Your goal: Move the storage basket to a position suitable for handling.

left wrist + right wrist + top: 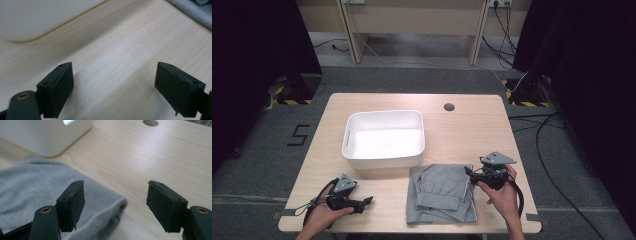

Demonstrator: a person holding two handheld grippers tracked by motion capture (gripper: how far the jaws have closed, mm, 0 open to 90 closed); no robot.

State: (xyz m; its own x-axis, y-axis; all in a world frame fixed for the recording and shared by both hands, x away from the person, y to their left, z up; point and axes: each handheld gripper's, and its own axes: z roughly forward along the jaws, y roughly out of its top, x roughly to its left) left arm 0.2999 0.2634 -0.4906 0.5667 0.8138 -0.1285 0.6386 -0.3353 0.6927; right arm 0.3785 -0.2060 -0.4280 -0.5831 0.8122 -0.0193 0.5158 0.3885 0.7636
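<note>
Folded grey sweatpants (442, 193) lie at the near edge of a light wooden table (472, 125), just in front of a white plastic tub (384, 138). The right gripper (468, 171) hovers over their right edge, jaws apart, holding nothing. The left gripper (368, 201) rests at near left, jaws wide and empty.

A white plastic bin (384, 138) with a slot handle in its short wall is seen standing on the light wooden table (472, 130), beyond the left gripper and off to the far left of the right gripper. A round cable hole (449, 107) is set in the tabletop farther out, ahead of the right gripper. On the grey floor, left of the table, a black number marking (298, 135) is laid; yellow-and-black striped tape (292, 101) is placed at both dark stands.
</note>
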